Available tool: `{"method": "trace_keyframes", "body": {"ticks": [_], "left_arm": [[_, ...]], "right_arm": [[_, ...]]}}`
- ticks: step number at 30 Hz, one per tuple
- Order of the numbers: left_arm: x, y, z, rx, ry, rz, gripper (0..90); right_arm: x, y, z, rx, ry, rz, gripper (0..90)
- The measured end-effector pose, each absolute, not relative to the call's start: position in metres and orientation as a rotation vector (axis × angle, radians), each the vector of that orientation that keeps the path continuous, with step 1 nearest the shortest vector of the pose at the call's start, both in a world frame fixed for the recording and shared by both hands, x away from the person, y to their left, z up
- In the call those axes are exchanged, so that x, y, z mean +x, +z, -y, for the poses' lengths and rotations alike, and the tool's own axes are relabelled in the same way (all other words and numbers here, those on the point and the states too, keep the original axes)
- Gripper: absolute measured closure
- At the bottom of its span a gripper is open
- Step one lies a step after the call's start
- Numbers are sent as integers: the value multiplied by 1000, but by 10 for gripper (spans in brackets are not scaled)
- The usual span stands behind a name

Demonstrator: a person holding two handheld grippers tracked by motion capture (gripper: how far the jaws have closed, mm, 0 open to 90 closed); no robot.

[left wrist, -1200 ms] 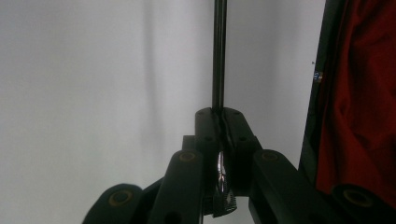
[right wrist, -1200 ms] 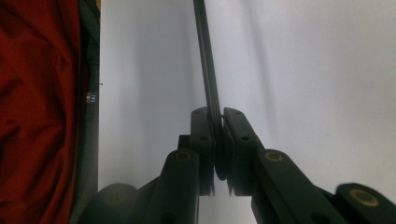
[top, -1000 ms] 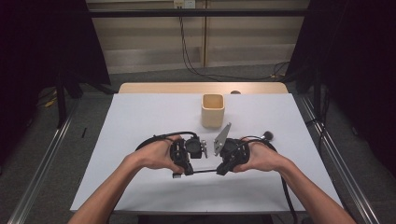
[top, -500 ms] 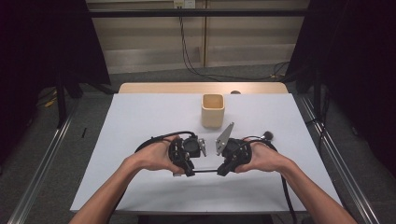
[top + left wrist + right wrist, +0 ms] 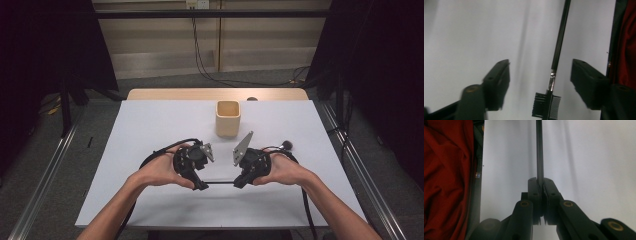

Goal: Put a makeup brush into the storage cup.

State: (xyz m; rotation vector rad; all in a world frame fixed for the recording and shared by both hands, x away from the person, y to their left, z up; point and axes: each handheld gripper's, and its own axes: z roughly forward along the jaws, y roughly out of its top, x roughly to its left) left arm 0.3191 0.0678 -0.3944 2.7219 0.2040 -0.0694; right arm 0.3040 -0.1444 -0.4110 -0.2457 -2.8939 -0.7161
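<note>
A thin black brush [image 5: 220, 183] with a small comb head lies level between my two grippers, just above the white table [image 5: 150, 130]. My right gripper [image 5: 539, 182] is shut on the brush's handle [image 5: 539, 150], which runs straight away from its jaws. My left gripper [image 5: 541, 67] is open, its jaws standing on either side of the comb head [image 5: 546, 103] and silver ferrule without touching them. In the high view the left gripper [image 5: 202, 186] and right gripper [image 5: 237, 184] face each other near the table's front, each held in a hand.
A beige square cup [image 5: 228, 118] stands upright behind the grippers, toward the table's far edge. Black cables [image 5: 160, 152] loop from both grippers across the table. Red cloth [image 5: 446, 182] hangs past the table's front edge.
The two hands have drifted slightly apart. The brush stays level between the grippers.
</note>
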Motion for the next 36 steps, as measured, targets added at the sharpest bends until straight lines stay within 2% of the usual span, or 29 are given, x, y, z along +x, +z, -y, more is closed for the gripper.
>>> {"method": "trace_keyframes", "body": {"ticks": [5,11,15,36], "left_arm": [[323,-393,-77,2648,-45,-287,147],[326,-392,-88,2610,-15,-351,42],[324,-392,-97,2581,-40,-306,43],[315,-402,-140,2445,57,-492,61]], "right_arm": [[306,-411,148,-286,-718,2900,861],[305,-413,154,-313,-727,2889,860],[305,-414,158,-343,-740,2894,860],[295,-421,190,-535,-869,2874,860]]}}
